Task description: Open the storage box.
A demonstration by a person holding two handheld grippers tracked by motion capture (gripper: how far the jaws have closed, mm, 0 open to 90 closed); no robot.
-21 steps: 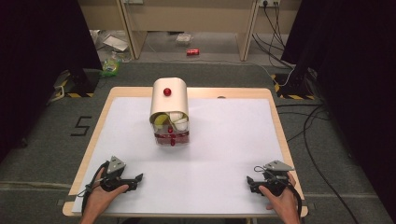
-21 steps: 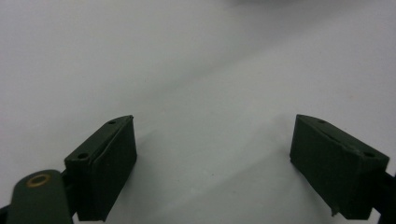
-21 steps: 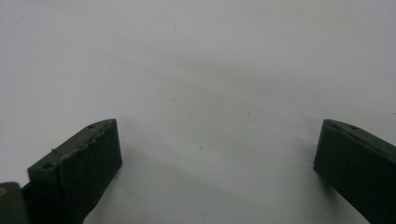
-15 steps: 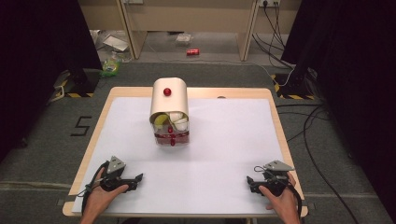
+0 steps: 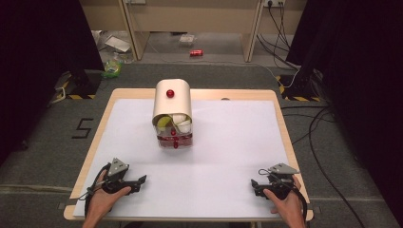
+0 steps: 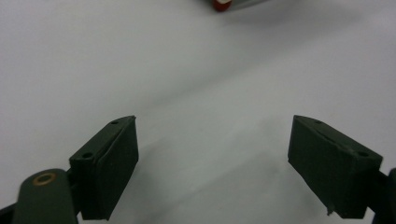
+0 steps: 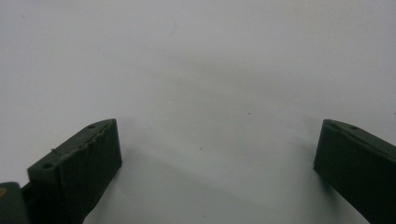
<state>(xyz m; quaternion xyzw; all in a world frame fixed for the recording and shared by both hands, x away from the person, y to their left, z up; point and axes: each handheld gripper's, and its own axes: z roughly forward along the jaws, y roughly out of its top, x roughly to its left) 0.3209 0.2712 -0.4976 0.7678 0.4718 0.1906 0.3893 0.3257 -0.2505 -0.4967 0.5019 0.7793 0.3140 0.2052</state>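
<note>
Standing upright on the white tabletop, toward its far middle: one cream container with a rounded top and a red knob on it, its open front showing a yellow-green piece and pale pieces above a clear base with red parts. Nearer than the container and to its left, close to the tabletop's near edge: left gripper, held in a hand, fingers spread wide with nothing between them, bare white surface beneath; a red-and-white edge of the container's base sits at the top of the left gripper view. Nearer than the container and to its right, also by the near edge: right gripper, held in the other hand, fingers likewise spread, nothing pinched. Both grippers lie well apart from the container. Beyond the container, on the floor: a red can and scattered litter.
</note>
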